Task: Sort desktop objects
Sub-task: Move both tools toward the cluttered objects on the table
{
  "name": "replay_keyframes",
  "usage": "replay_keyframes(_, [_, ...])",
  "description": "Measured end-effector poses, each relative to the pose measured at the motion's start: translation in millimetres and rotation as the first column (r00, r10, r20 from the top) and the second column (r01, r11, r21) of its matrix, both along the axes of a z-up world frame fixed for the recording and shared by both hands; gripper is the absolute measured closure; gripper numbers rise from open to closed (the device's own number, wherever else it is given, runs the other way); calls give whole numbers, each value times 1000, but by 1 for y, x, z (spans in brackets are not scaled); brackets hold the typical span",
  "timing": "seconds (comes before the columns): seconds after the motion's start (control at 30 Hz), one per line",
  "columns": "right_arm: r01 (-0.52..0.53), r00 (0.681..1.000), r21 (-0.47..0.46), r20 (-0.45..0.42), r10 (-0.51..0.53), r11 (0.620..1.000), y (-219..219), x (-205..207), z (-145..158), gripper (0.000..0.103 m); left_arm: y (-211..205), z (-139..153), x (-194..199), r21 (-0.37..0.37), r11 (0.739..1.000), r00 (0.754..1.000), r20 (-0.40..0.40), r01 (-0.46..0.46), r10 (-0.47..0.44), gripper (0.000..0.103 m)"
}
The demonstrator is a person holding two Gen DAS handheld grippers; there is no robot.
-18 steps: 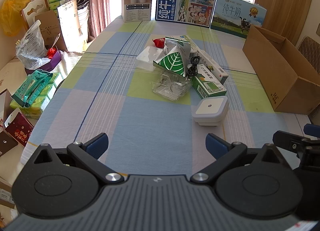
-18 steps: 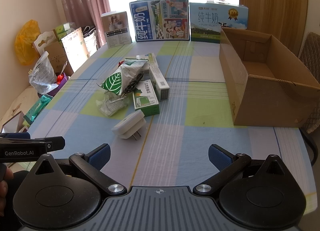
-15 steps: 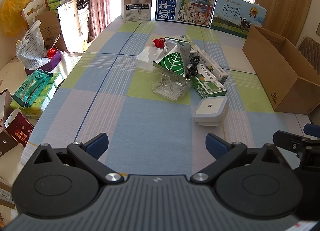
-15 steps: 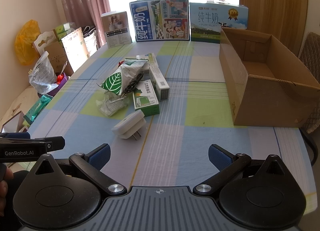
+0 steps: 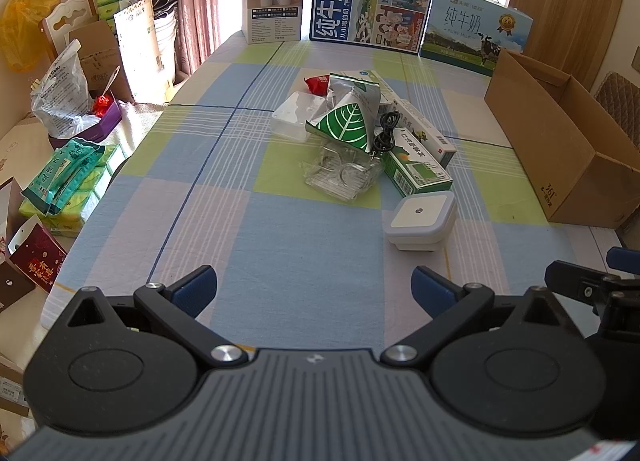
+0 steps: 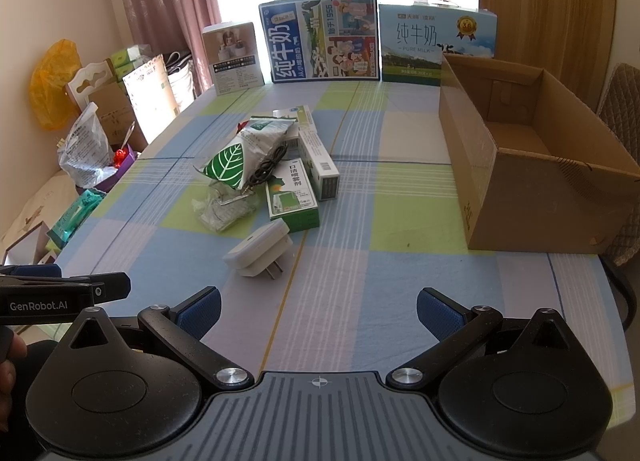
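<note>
A pile of small objects lies mid-table: a white plug-in night light [image 5: 420,221] [image 6: 260,251], a green-and-white spray box [image 5: 418,171] [image 6: 292,199], a long white box [image 6: 320,165], a leaf-print pouch [image 5: 348,123] [image 6: 240,153] with a black cable [image 6: 266,169], a clear plastic tray [image 5: 340,173] [image 6: 224,205], a white case [image 5: 296,115] and a red packet [image 5: 318,83]. An open cardboard box [image 5: 568,149] [image 6: 532,177] stands at the right. My left gripper [image 5: 314,289] and right gripper [image 6: 318,307] are both open and empty near the table's front edge.
Milk cartons [image 5: 372,5] and a white product box [image 5: 274,5] stand along the table's [image 5: 200,189] far edge. Bags, tissue packs and boxes [image 5: 60,177] crowd the floor at the left. A chair [image 6: 622,101] sits behind the cardboard box.
</note>
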State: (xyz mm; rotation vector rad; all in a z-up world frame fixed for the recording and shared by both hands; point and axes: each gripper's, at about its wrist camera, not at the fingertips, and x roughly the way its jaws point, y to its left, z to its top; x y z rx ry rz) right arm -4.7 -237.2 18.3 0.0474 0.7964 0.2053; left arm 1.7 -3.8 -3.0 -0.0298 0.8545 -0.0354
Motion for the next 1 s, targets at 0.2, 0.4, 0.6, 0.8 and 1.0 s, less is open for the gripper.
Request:
replay_keyframes(0.2, [0, 1000, 1, 0, 0, 1000, 0, 0, 0, 2, -3, -1, -1, -5, 1000, 1000, 1, 2, -2, 1])
replay_keyframes(0.4, [1, 1000, 1, -1, -1, 1000, 0, 0, 1, 2, -2, -1, -1, -8, 1000, 1000, 0, 1, -1, 1])
replay_keyframes(0.6, [0, 1000, 2, 2, 0, 1000, 0, -4, -1, 2, 1, 0, 0, -31, 1000, 1000, -10, 0, 0, 1])
replay_keyframes(0.8, [-74, 997, 57, -30, 76, 996, -6, 7, 7, 2, 12, 3, 9, -99, 995, 999, -39, 9, -13, 1])
replay_keyframes(1.0, [-242, 970, 4, 32, 242, 970, 2, 25, 21, 2, 16, 8, 30, -70, 994, 996, -12, 89, -91, 1])
